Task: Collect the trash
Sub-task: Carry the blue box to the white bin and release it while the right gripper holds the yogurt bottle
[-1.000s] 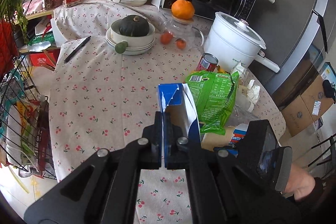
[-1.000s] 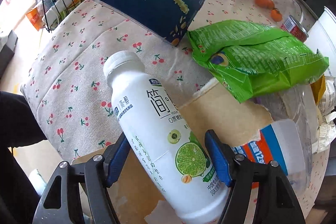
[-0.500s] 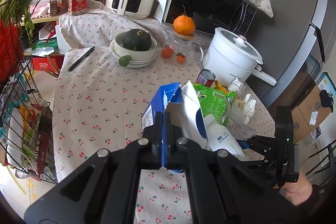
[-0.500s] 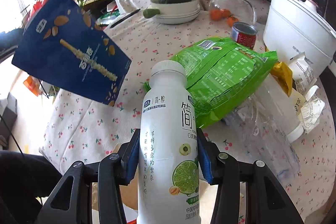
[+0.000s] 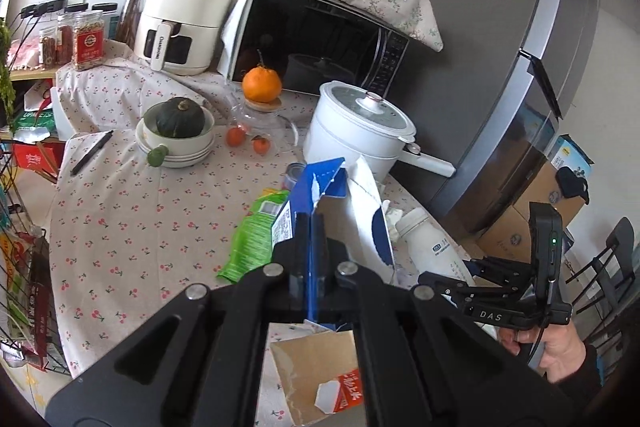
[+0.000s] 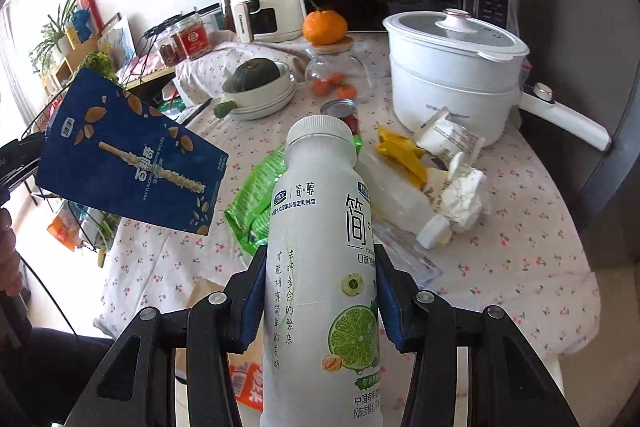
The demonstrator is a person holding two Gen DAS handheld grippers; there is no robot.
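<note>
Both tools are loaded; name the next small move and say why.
Probably carry both loads off the table to wherever trash goes; no bin shows in either view. The left tool is shut on the torn blue box, the right tool on the yogurt bottle, both lifted above the tablecloth, so neither can grab more.

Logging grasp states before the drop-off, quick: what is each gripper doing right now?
Left gripper: jaws closed on the torn blue snack box, held above the table.
Right gripper: jaws closed on the white yogurt bottle, held upright.
</note>
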